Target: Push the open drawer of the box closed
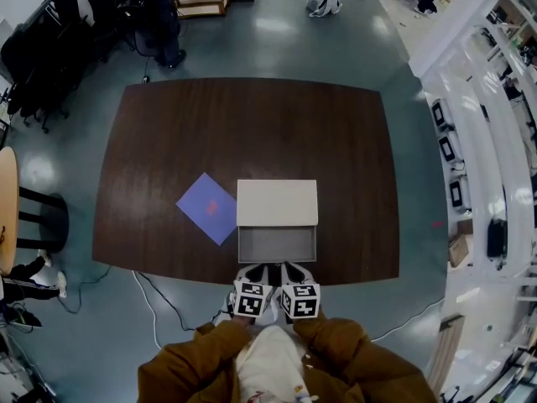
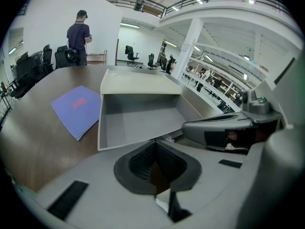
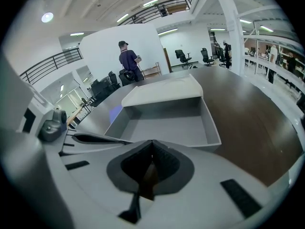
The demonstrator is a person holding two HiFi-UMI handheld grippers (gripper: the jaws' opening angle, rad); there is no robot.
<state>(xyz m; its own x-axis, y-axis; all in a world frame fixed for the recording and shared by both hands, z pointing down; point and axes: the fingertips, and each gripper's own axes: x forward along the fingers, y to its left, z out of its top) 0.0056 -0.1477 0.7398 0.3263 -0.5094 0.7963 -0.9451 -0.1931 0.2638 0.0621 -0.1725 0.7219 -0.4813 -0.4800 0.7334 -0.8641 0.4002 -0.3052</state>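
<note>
Both closed, left hand-held gripper and right hand-held gripper sit before the drawer.

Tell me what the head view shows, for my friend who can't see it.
An open grey drawer sticks out of a white box on a dark wooden table, toward the person. The left gripper and right gripper sit side by side just in front of it. A purple sheet lies left of the box.
</note>
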